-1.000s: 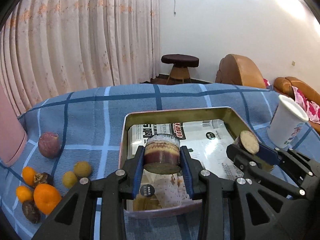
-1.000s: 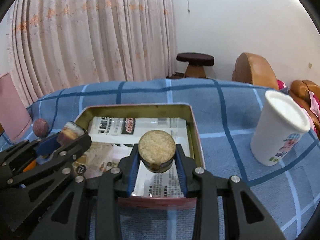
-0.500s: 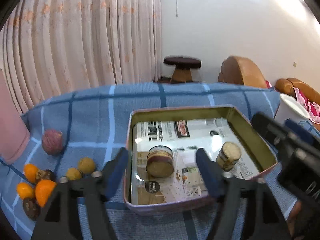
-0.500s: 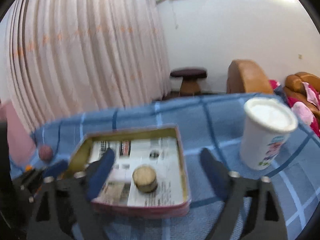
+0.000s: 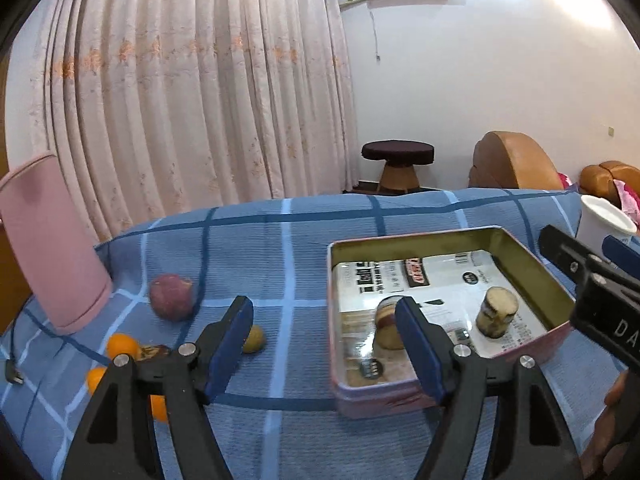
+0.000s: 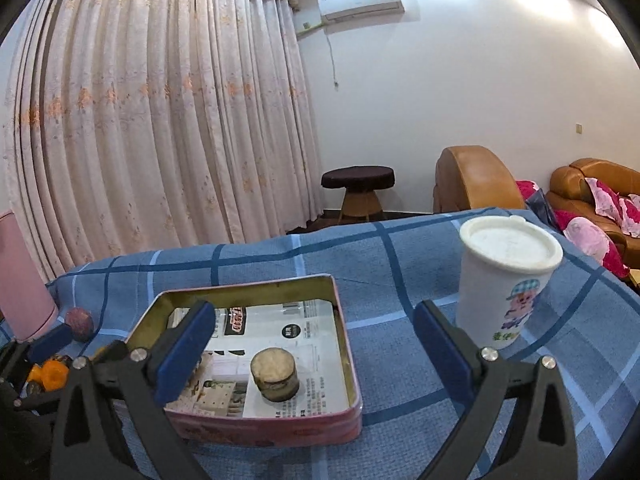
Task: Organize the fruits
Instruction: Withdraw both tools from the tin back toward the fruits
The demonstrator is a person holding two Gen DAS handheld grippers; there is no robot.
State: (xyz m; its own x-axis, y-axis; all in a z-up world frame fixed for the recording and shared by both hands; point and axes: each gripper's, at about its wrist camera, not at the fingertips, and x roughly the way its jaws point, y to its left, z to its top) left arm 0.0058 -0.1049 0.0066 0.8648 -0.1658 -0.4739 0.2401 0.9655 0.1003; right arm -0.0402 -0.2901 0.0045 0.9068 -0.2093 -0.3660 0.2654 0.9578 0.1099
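A pink metal tin (image 5: 520,264) (image 6: 344,320) lined with newspaper stands on the blue checked cloth. Two cut sugarcane pieces lie in it: one purple-skinned (image 5: 386,324), partly behind my left finger, and one tan (image 5: 496,312) (image 6: 275,374). My left gripper (image 5: 324,344) is open and empty above the cloth at the tin's left edge. My right gripper (image 6: 312,348) is open and empty, raised over the tin's right wall. Left of the tin lie a reddish passion fruit (image 5: 172,296), a yellow-green fruit (image 5: 254,339) and oranges (image 5: 122,347).
A white lidded cup (image 6: 506,280) stands right of the tin, just behind my right gripper's right finger. A pink cylinder (image 5: 48,240) stands at the far left. A cable plug (image 5: 14,376) lies at the left edge. Curtains, a stool and sofas are behind.
Both grippers opened and let their sugarcane pieces go into the tin, then drew back and up. The left gripper also shifted left, off the tin.
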